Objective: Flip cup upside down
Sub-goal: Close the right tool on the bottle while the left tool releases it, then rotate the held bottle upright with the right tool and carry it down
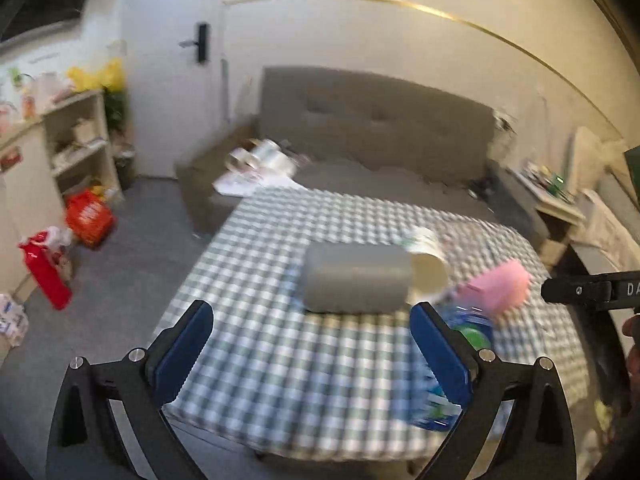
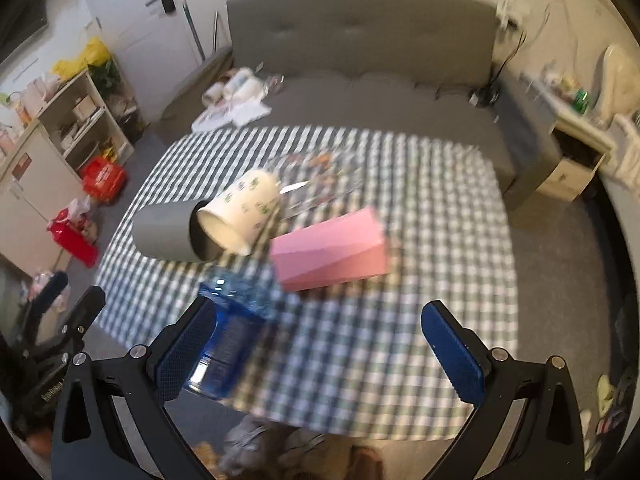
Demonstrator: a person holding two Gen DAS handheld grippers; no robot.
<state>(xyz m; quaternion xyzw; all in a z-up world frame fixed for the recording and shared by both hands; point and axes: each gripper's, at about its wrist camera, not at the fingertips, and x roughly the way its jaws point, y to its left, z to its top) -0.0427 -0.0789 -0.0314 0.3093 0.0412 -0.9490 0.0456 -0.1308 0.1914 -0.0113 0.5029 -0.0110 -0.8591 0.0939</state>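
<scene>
Three cups lie on their sides on a checked tablecloth (image 2: 420, 184): a grey cup (image 2: 168, 232), a white paper cup with green print (image 2: 244, 212) and a pink faceted cup (image 2: 332, 250). In the left wrist view the grey cup (image 1: 356, 278) lies ahead of my open left gripper (image 1: 312, 344), with the white cup (image 1: 428, 268) and pink cup (image 1: 500, 288) to its right. My right gripper (image 2: 320, 344) is open and empty, just short of the pink cup. Both views are motion-blurred.
A blue water bottle (image 2: 232, 332) lies by my right gripper's left finger; it also shows in the left wrist view (image 1: 468, 328). Printed packets (image 2: 316, 176) lie behind the cups. A grey sofa (image 2: 360, 40) stands beyond the table, shelves (image 2: 80, 120) and red bags (image 2: 104, 178) to the left.
</scene>
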